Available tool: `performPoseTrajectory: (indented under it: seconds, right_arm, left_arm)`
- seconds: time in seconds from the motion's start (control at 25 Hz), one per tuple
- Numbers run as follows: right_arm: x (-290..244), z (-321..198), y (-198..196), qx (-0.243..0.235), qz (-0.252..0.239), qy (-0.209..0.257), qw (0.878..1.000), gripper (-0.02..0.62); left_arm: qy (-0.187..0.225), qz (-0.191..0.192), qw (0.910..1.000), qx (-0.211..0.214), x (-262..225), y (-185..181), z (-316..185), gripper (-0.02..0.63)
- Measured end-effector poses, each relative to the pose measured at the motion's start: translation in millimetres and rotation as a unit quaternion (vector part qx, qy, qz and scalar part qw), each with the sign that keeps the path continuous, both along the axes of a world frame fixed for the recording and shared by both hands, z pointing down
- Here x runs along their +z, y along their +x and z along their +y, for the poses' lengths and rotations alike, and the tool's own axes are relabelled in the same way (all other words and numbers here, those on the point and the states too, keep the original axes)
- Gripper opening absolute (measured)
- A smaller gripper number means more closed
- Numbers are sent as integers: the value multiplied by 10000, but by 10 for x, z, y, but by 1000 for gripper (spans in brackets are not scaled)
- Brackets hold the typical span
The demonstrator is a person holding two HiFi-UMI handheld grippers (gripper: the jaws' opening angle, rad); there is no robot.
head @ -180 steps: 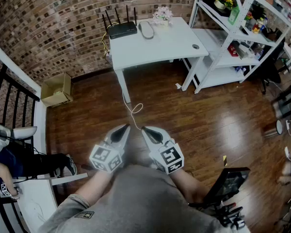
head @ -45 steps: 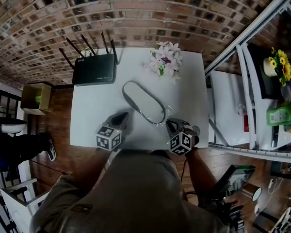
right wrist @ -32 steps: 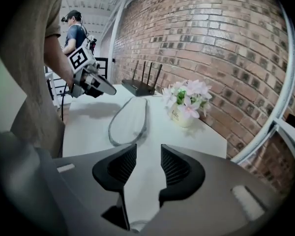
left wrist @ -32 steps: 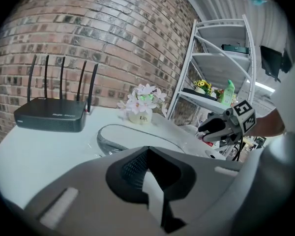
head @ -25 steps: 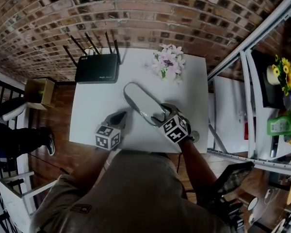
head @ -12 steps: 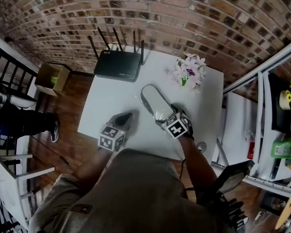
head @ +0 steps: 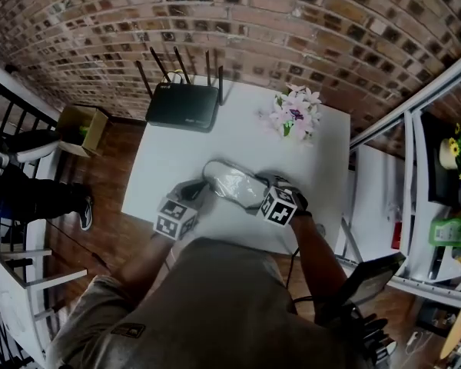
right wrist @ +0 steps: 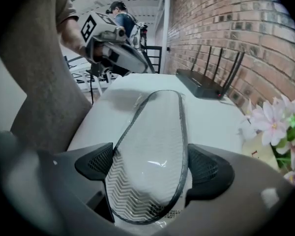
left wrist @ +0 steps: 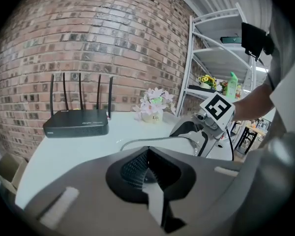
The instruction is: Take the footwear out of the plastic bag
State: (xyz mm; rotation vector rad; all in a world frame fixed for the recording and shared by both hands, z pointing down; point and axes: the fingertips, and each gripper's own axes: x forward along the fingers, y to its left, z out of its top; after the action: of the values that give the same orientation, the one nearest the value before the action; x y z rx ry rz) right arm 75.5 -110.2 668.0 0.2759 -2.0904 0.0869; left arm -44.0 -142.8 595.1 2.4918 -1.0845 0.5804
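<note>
So on the white table [head: 157,171]: one router [head: 182,106], one slipper [head: 234,184], one bunch of flowers [head: 294,114], plus two grippers. The left gripper [head: 198,187] has its jaws pressed together, empty, with the tip just beside the slipper's left end. The slipper's inside one clear plastic bag [head: 213,172], lying mid-table. The right gripper [right wrist: 150,166] is at its right end, and its jaws just closed in, clamped across the sole.
</note>
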Motion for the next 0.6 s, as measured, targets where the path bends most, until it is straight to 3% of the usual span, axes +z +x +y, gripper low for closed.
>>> performPoseTrajectory:
  seconds: [0.12, 0.28, 0.6]
  right_arm:
    - [-4, 108, -45, -361, 46, 52, 9993, 477]
    - [-15, 154, -63, -463, 115, 142, 9988, 476]
    - [-87, 106, 4, 33, -128, 157, 9998, 502]
  left_arm:
    - [-13, -102, 9998, 199, 63, 33, 18, 2]
    - [-10, -237, 9991, 362, 57, 60, 4, 2]
    - [-153, -368, 9982, 452, 228, -16, -20, 2]
